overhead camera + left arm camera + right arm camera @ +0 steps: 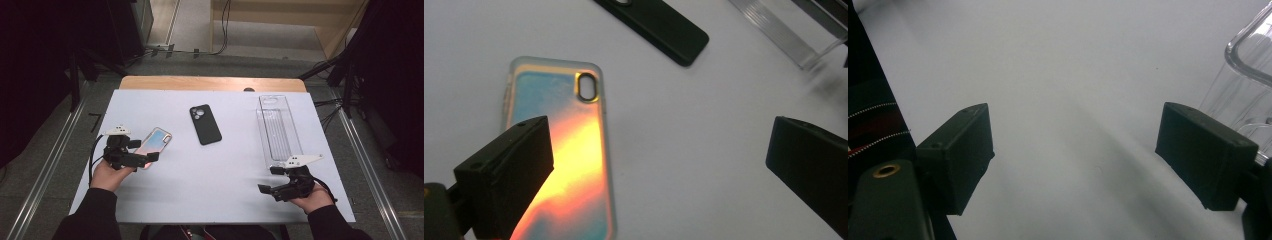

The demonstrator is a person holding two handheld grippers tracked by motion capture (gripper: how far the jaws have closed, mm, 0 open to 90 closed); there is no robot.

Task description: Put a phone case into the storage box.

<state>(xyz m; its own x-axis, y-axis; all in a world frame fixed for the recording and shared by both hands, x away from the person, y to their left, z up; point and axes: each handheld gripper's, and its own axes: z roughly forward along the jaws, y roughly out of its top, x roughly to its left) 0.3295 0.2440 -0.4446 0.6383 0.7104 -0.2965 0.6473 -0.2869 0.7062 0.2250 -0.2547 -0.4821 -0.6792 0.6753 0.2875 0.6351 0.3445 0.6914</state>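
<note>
Iridescent plastic, pink running to blue, marks the phone case I am working on; it lies flat on the white table at about nine o'clock, and my left tool hovers right over its near end. That tool's jaws stand wide, one black pad over the case's edge and the other well off to the side, so nothing is gripped. I judge the job barely started: the case is not lifted, the matte black phone case sits untouched near the table's centre, and the long clear plastic tray at two o'clock holds nothing I can see. My left hand comes in low from seven o'clock, tool aimed toward the centre. My right hand rests at five o'clock, its right tool pointing toward nine o'clock, jaws wide apart on bare table just beside the tray's near end.
</note>
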